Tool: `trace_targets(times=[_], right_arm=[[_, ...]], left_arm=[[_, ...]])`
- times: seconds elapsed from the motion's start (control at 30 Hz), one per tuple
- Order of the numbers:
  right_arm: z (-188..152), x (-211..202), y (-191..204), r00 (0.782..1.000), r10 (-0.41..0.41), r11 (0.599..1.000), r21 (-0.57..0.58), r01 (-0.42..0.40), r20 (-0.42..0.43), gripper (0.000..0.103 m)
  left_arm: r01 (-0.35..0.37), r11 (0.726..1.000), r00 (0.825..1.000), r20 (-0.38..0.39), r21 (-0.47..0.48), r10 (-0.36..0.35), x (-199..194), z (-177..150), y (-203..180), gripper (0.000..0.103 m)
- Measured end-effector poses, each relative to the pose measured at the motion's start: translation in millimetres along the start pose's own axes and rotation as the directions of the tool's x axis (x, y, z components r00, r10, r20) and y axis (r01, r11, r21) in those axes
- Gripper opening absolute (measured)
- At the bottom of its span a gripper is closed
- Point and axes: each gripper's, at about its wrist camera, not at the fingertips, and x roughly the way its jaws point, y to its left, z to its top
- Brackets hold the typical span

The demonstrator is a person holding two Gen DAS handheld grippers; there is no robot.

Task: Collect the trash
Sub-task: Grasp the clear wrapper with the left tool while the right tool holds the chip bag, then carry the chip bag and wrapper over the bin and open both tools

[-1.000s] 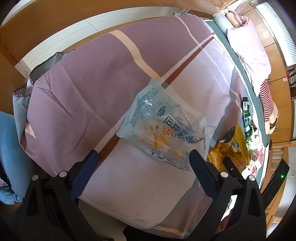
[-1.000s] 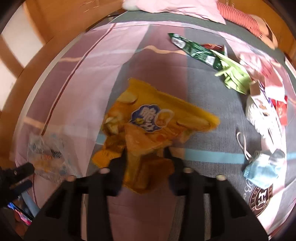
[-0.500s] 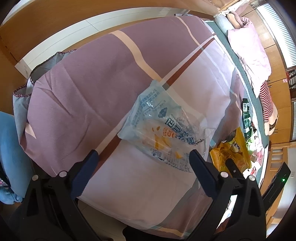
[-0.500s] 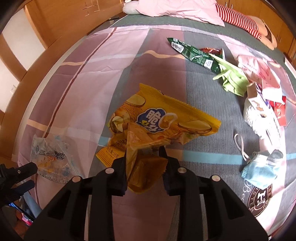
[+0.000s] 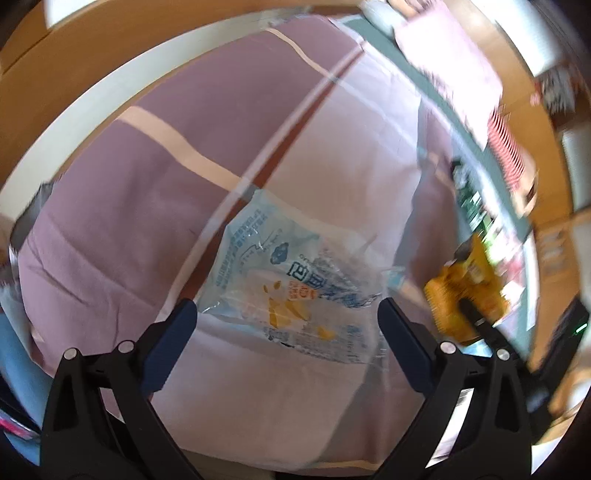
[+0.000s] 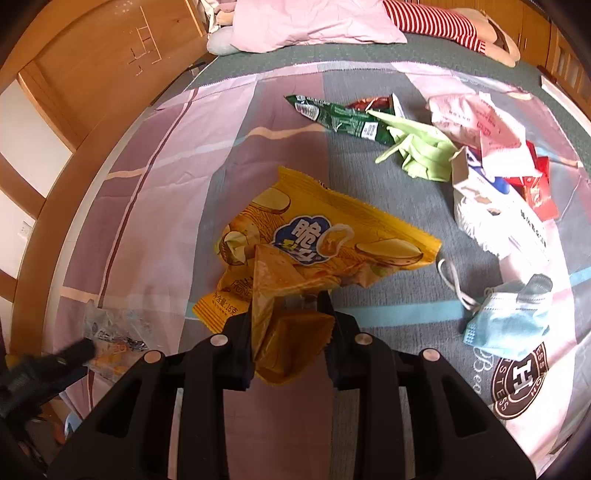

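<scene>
1. Right black two-finger tongs nearly closed, pinching the crumpled lower edge of a yellow foil chip bag; bag printed with potato slices and a blue cloud badge carrying white Chinese characters, with small print on its lower left corner too fine to read.
2. Chip bag hanging out in front of the right tongs over the grey panel of the patchwork pink, mauve and grey bed sheet.
3. Left black tongs with blue pads standing wide apart, gripping nothing, above a clear crinkled plastic wrapper lying flat on the sheet near the bed's corner; blue Chinese characters, a small blue cloud logo and orange marks on it, the fine text blurred.
4. Right of the chip bag, a crumpled light-blue face mask with white ear loops beside a round brown crest printed on the sheet, lettered "H" in its middle, rim text only partly legible.
5. Farther on, a white paper bag, red packets, a pink printed plastic bag, a crumpled light-green bag and a long dark-green snack wrapper with a white label.
6. At the far end, a pink pillow and a red-and-white striped soft toy.
</scene>
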Motion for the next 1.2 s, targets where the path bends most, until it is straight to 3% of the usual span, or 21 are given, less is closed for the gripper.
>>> trace_targets(times=[0.13,0.23,0.3,0.37,0.4,0.5,0.9,1.2], right_arm=[[-1.7,0.5,2.5,1.0,0.005,1.0,-0.013,-0.005,-0.009,0.03],[-2.8,1.2,4.1,1.0,0.009,1.0,-0.018,-0.009,-0.013,0.03],[-2.8,1.4,4.4,1.0,0.009,1.0,-0.021,-0.01,-0.014,0.03],[-2.6,1.4,4.0,1.0,0.007,1.0,-0.023,-0.007,-0.012,0.03],[-2.5,1.5,3.8,1.0,0.006,1.0,-0.022,-0.006,-0.012,0.03],[-2.3,1.9,3.4,1.0,0.005,1.0,-0.017,-0.005,-0.013,0.03],[-2.7,-2.7,4.8,1.0,0.009,1.0,-0.017,-0.009,0.014,0.03],[-2.0,-34.9,12.7,0.985,-0.004,0.998,-0.061,0.015,0.172,0.03]], left_arm=[[-0.069,0.995,0.997,-0.039,0.071,0.072,19.7,-6.6,-13.5,0.098],[-0.129,0.981,0.991,-0.003,0.148,0.131,21.9,-13.3,-21.5,0.092],[-0.176,0.97,0.984,0.035,0.165,0.173,17.4,-13.8,-23.2,0.058],[-0.166,0.974,0.985,0.072,0.151,0.157,9.5,-12.7,-19.3,0.034],[-0.133,0.982,0.989,0.076,0.131,0.124,5.8,-11.4,-15.7,0.025],[-0.113,0.988,0.99,0.102,0.109,0.102,-4.1,-11.4,-12.3,0.013],[-0.061,0.994,0.956,0.292,0.095,0.03,-59.7,-15.6,-14.1,0.009],[-0.067,0.99,0.921,0.39,0.126,0.013,-82.9,-22.0,-26.4,0.008]])
